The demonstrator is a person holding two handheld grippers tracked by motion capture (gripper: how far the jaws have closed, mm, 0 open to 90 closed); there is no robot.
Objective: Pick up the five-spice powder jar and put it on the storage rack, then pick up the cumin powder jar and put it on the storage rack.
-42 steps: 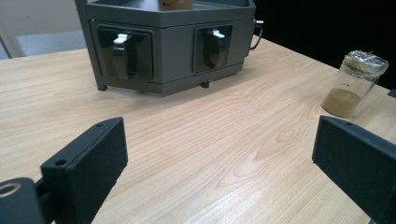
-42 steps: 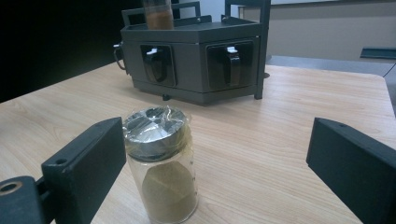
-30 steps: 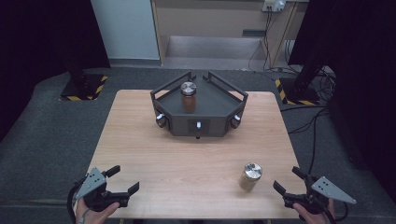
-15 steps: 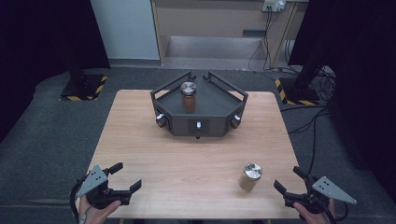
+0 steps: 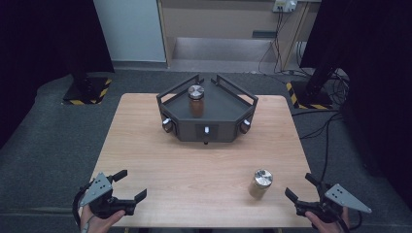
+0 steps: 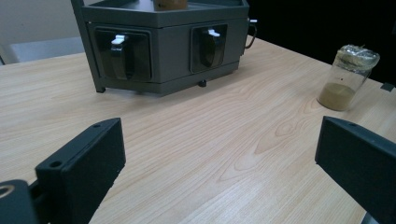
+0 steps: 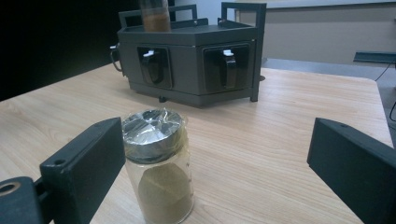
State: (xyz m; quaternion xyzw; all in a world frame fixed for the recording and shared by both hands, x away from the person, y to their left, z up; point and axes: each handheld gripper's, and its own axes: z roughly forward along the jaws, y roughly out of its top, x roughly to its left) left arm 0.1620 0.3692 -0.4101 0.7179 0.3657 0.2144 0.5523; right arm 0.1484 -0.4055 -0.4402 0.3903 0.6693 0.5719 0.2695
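We look down on a pale wooden table (image 5: 194, 160) with a dark grey six-sided metal rack (image 5: 207, 109) at its far middle. A clear glass jar of brown powder with a silver lid (image 5: 196, 100) stands upright on top of the rack.

A second, small clear jar with a silver lid and a layer of tan powder (image 5: 260, 183) stands upright on the bare table, near the front right corner, well apart from the rack.

Our left gripper (image 5: 125, 187) rests at the front left edge, jaws wide apart and empty, far from both jars. Our right gripper (image 5: 300, 188) sits at the front right edge, just beside the small jar. In the right gripper view its black jaws stand wide apart, with the jar (image 7: 159, 170) close ahead near the left jaw, not yet between the pads.

We judge that we are at the start of a reach for the small jar. The next move calls for easing the right gripper forward and slightly across until the jar sits centred between the jaws, then closing gently on the glass below the lid without tipping it.
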